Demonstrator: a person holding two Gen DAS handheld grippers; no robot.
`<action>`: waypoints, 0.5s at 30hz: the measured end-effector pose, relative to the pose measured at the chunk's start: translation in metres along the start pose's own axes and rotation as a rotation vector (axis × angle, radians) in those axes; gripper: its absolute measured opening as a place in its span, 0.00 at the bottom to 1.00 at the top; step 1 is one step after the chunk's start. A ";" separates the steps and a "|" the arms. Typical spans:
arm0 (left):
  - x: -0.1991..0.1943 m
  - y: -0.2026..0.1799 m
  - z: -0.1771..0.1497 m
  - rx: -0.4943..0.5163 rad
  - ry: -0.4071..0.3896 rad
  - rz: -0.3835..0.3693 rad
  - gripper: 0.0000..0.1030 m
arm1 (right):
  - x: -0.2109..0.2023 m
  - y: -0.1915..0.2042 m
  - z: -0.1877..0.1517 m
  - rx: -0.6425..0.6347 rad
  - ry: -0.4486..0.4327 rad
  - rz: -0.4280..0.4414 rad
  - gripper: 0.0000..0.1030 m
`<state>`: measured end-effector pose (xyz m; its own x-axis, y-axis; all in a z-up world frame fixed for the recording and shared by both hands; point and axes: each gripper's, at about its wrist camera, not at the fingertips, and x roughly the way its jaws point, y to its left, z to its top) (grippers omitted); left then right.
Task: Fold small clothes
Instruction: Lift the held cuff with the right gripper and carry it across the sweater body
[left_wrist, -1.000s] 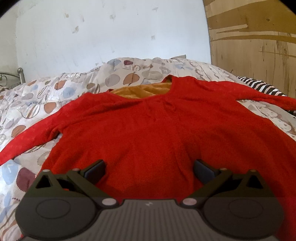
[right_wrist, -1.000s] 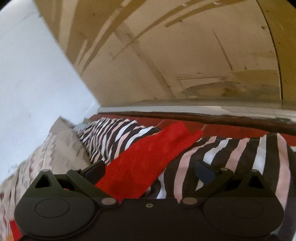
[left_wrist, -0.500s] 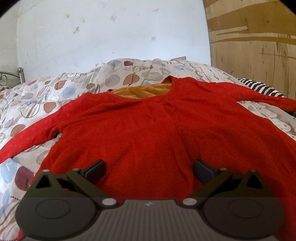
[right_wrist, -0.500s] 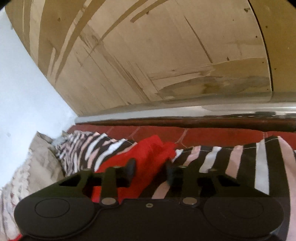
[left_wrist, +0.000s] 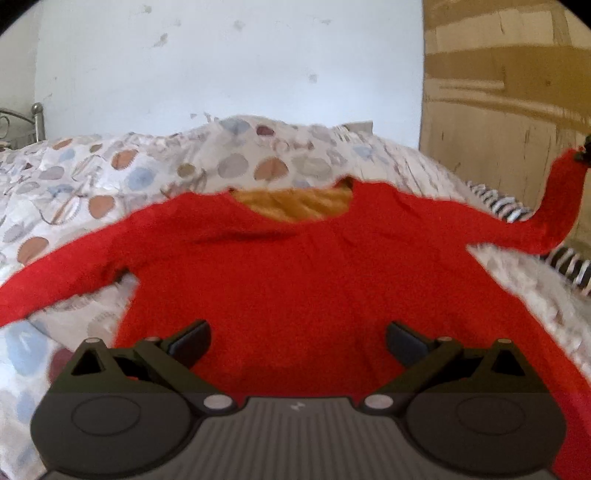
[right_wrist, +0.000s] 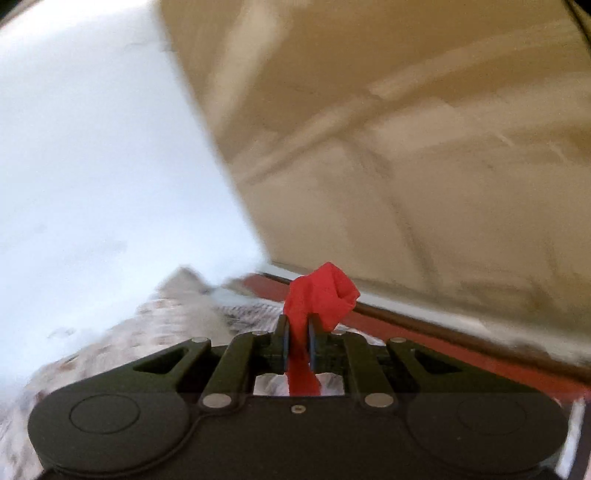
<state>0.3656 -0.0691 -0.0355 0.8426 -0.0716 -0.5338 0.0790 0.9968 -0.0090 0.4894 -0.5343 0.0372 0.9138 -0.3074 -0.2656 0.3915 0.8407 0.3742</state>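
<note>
While my right tongs (right_wrist: 296, 341) pinch the cuff of the red sweater (left_wrist: 314, 280), which lies face up on the bed (left_wrist: 92, 192), I should carry that sleeve (left_wrist: 554, 206) low across the chest without dragging the body. My left tongs (left_wrist: 297, 341) hover spread wide above the hem. No containers show.

A pale, scuffed white wall (left_wrist: 221, 66) meets a worn tan wooden panel (left_wrist: 506, 122). Below lies a bed with a circle-patterned white quilt (left_wrist: 122, 173), and a curled metal bedframe (left_wrist: 35, 118) stands at the left.
</note>
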 end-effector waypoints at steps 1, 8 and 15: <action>-0.005 0.005 0.005 -0.011 -0.011 0.006 1.00 | -0.008 0.018 0.004 -0.052 -0.018 0.042 0.10; -0.045 0.056 0.039 -0.130 -0.103 0.077 1.00 | -0.062 0.125 0.001 -0.270 -0.045 0.317 0.10; -0.068 0.105 0.051 -0.211 -0.140 0.163 1.00 | -0.117 0.225 -0.037 -0.421 0.004 0.578 0.09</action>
<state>0.3433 0.0388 0.0432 0.9014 0.1008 -0.4210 -0.1638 0.9796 -0.1161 0.4667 -0.2926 0.1196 0.9616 0.2405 -0.1321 -0.2312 0.9695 0.0814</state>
